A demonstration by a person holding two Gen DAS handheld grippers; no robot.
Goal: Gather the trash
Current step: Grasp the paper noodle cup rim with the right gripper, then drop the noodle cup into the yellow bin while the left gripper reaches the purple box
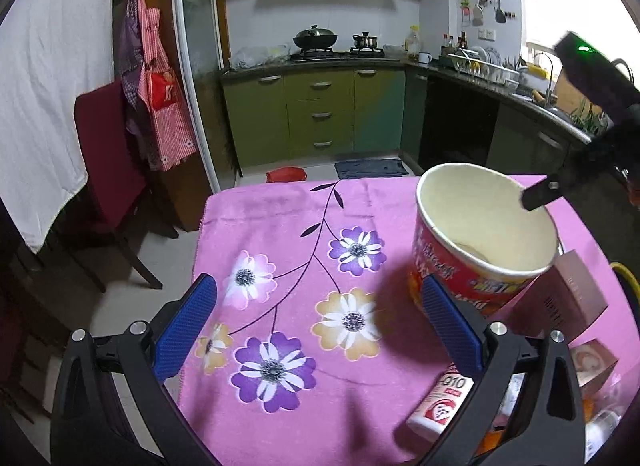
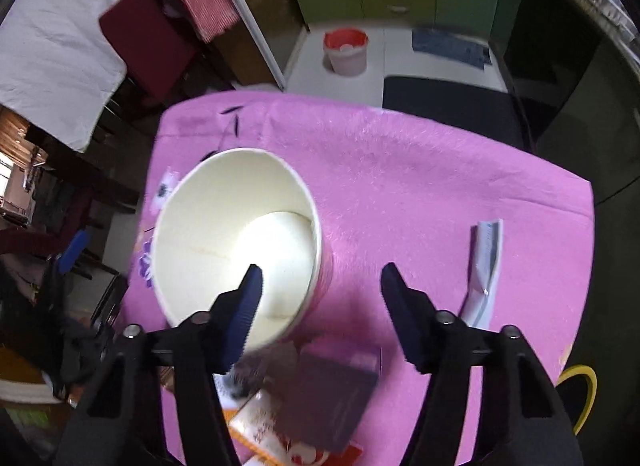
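The left gripper (image 1: 320, 326) hangs over the pink cloth (image 1: 280, 225) with jaws wide apart and nothing between them. The right gripper (image 2: 322, 306) straddles the near wall of the cup (image 2: 224, 225), one finger inside, one outside, jaws apart and not pressing it. Beyond, a bin (image 2: 346, 50) stands on the floor.

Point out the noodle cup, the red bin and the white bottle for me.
noodle cup (image 1: 460, 286): left wrist view, red outer wall.
red bin (image 2: 346, 50): right wrist view, front wall below rim.
white bottle (image 1: 440, 406): left wrist view, labelled side.
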